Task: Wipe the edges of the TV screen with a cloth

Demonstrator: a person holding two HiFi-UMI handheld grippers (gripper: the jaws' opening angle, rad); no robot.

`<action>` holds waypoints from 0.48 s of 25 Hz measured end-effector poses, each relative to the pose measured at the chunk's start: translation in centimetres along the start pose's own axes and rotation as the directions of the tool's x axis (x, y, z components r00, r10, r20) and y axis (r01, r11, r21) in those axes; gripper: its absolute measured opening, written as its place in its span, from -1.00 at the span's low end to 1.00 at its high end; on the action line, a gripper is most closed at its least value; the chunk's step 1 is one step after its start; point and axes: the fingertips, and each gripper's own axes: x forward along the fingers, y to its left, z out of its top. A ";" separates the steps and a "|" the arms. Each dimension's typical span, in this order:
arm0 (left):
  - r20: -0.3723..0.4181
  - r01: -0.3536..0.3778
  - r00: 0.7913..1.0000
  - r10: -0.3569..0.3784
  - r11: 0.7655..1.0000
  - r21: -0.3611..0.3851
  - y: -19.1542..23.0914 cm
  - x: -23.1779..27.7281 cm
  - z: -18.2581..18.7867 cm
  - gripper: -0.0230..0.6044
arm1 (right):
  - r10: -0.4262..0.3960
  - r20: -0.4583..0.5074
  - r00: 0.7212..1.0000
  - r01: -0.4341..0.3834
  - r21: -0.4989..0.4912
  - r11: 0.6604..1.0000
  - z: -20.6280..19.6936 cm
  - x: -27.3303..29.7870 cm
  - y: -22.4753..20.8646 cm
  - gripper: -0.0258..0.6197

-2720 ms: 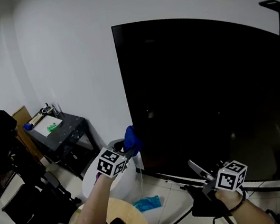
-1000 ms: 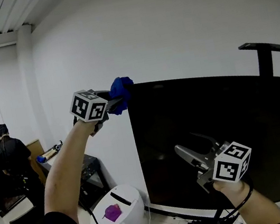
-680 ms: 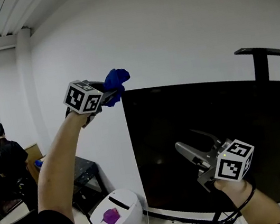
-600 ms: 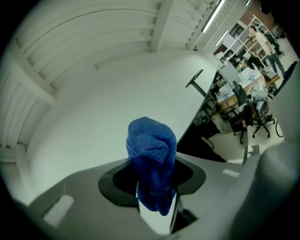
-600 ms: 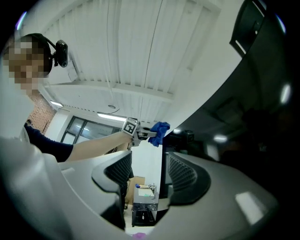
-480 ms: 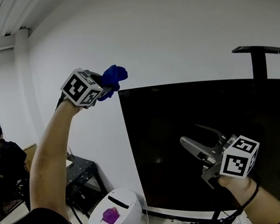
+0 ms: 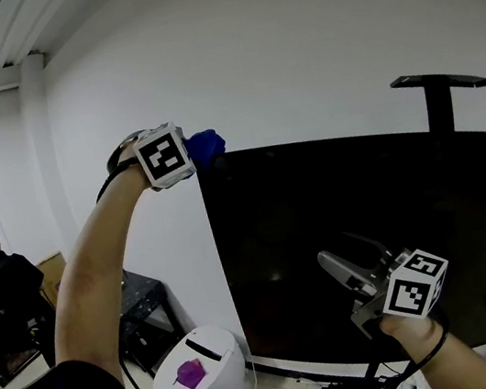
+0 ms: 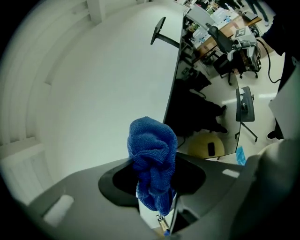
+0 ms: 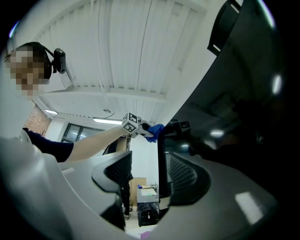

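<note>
**Cloth at the top corner: slip and scrape risks**

The left tongs (image 7: 192, 159) pinch a bunched blue cloth (image 7: 207, 146), raised to the 10 o'clock corner of the TV screen (image 7: 366, 204). Whether the cloth presses on the frame there I cannot tell. The right tongs (image 7: 348, 260) stand spread and empty, close in front of the glass at about 5 o'clock.

Risks, as I judge them:
- The cloth is a loose wad nipped low down. Drag along the edge may tug it free.
- If the wad rolls aside, bare tong tips may scrape the bezel.
- The idle right tongs could knock the glass.

Surroundings:
- A black post with a flat arm (image 7: 441, 84) rises behind the top edge at 1 o'clock and would interrupt a pass along the top.
- Below, at 7 o'clock, are a white bin (image 7: 199, 369) and a dark worktop (image 7: 144, 295).
- A person (image 7: 2, 278) stands at 9 o'clock, well apart.
</note>
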 end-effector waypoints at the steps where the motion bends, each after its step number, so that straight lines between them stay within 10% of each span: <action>1: -0.011 0.000 1.000 0.000 1.000 0.019 0.0 0.0 0.4 -0.45 | -0.001 0.001 1.000 0.001 0.003 1.000 0.0 -0.4 0.0 -0.14; 12: -0.070 0.035 0.997 -0.028 0.994 0.107 -0.9 -0.2 5.5 -0.45 | -0.041 0.051 0.998 0.047 -0.120 0.992 3.2 -5.3 -0.6 -0.15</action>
